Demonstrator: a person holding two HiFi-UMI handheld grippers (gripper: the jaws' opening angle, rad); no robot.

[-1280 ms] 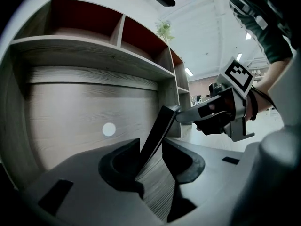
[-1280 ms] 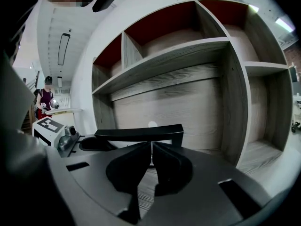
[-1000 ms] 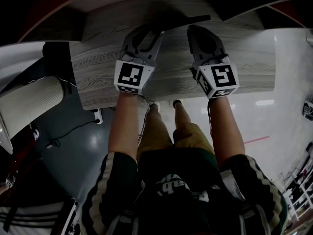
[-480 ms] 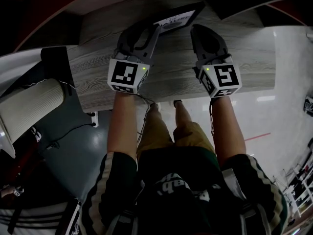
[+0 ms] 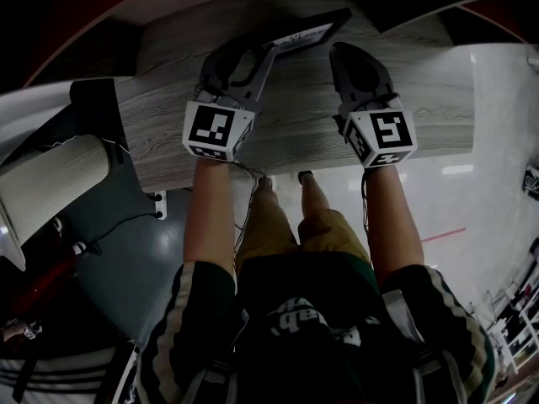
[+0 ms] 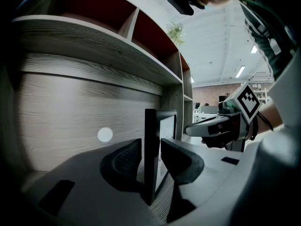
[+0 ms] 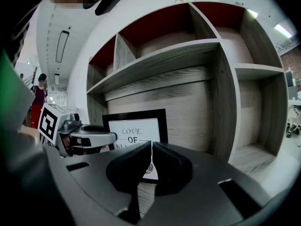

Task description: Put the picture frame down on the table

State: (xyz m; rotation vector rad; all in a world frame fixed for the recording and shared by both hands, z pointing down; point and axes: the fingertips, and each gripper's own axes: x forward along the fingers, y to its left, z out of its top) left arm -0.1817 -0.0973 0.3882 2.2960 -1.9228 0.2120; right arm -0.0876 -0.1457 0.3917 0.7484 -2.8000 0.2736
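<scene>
Standing upright between the jaws of your left tool (image 6: 151, 149), the frame (image 6: 151, 126) shows its thin black side to that tool's camera. Those jaws have just been opening. Each pad now sits just beside the frame with a slim gap, so nothing is clamped. The frame's lower edge appears to meet the tabletop (image 5: 295, 133) under the tool, though the exact contact is hard to see past the jaw bodies.

Your right tool (image 7: 151, 157) has its jaws drawn together with only a hairline between them, and nothing sits in that line. It hangs level beside the left tool, well apart from it, over the same grey wood. Ahead of its jaws you see the frame's face, a white sheet in a black border with the words "LOVE OF" in print. Behind the frame rises the shelf unit (image 7: 188, 55), with the wood back panel close behind it.

Seen from your head, both tools point away from you, and the frame lies at the left tool's tip.
</scene>
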